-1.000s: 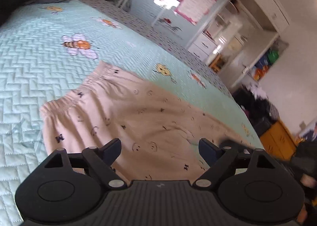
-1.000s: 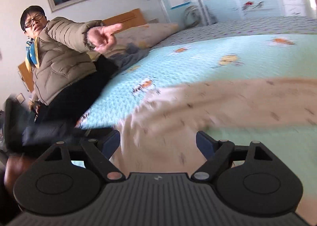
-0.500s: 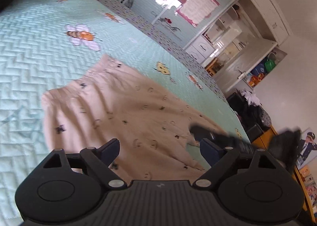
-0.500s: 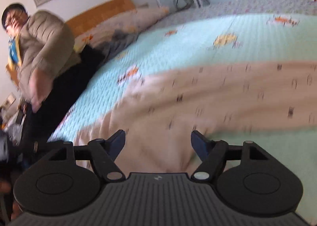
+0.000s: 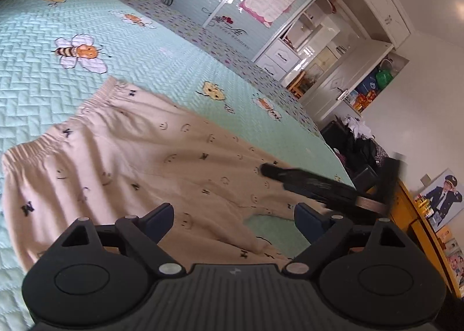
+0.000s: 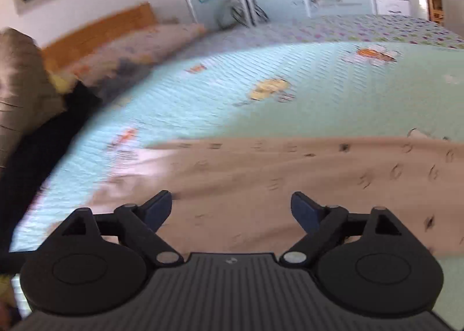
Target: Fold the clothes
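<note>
Left wrist view: beige trousers [image 5: 139,162] flat on quilt [image 5: 43,81]; left gripper [image 5: 233,218], right gripper [image 6: 230,204] spread, right just widened, nothing pinched.

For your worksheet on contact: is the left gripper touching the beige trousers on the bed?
Cannot tell. In the left wrist view the left gripper stands open over the beige trousers, nothing pinched, but no gap or contact shows plainly.

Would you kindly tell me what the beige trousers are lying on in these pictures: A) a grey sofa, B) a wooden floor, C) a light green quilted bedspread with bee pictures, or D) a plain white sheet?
C: the beige trousers lie spread on the light green quilted bedspread, which carries bee pictures.
</note>
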`<act>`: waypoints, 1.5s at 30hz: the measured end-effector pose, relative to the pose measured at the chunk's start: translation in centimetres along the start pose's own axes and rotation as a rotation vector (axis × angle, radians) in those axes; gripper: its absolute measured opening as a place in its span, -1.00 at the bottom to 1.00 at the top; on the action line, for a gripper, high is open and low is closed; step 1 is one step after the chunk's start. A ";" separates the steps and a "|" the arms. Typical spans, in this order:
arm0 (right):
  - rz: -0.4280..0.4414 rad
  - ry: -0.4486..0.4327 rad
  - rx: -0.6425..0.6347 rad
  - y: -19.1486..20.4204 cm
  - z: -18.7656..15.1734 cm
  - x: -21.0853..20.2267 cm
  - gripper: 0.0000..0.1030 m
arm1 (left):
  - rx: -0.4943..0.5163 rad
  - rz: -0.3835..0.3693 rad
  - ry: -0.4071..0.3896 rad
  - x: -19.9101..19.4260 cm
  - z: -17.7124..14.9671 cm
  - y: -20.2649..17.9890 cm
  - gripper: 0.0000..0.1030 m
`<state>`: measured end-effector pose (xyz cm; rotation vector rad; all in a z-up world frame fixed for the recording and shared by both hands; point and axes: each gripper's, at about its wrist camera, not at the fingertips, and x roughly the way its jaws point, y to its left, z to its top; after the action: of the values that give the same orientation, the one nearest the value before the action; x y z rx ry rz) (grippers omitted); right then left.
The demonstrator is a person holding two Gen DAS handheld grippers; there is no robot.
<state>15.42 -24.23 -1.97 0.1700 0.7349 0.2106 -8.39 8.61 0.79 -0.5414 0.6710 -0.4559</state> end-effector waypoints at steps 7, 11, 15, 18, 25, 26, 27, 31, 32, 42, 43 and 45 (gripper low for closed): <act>-0.023 0.031 -0.149 0.2 -4.5 -3.9 0.58 | -0.009 -0.032 0.017 0.6 -0.3 0.5 0.77; -0.099 -0.118 -0.109 -0.7 0.0 -4.0 0.74 | -0.002 -0.048 0.031 1.5 0.2 -0.2 0.77; -0.187 0.008 -0.109 -2.6 3.2 3.5 0.73 | 0.027 -0.040 0.033 1.4 0.4 -0.7 0.77; -0.213 0.082 -0.153 -3.0 0.5 4.9 0.71 | 0.034 -0.030 0.018 0.6 0.5 0.2 0.80; -0.186 -0.033 -0.152 -3.9 -0.6 -2.2 0.67 | 0.018 -0.063 0.042 2.8 1.1 -0.1 0.81; -0.204 -0.055 -0.167 -3.9 0.9 -1.5 0.68 | 0.023 -0.065 0.053 3.1 1.0 -0.4 0.81; -0.217 -0.048 -0.175 -4.1 1.9 -0.2 0.71 | 0.036 -0.063 0.063 3.3 0.9 -0.8 0.81; -0.258 0.037 -0.190 -5.7 4.3 5.9 0.72 | 0.095 -0.033 0.068 2.9 0.8 -1.3 0.81; -0.262 0.066 -0.188 -6.6 4.0 6.7 0.73 | 0.102 -0.025 0.064 2.7 0.9 -1.0 0.81; -0.245 -0.029 -0.028 -14.7 1.7 -2.6 0.75 | 0.053 -0.050 0.093 6.1 1.9 -1.3 0.82; -0.266 -0.056 -0.009 -15.4 2.8 -2.1 0.77 | 0.059 -0.058 0.101 6.5 1.7 -1.8 0.82; -0.307 -0.071 0.026 -17.0 4.5 -0.5 0.81 | 0.085 -0.060 0.113 6.9 1.4 -2.8 0.82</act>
<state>20.36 -41.15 -2.24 0.0869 0.6833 -0.0971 -3.20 3.09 0.25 -0.4584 0.7413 -0.5717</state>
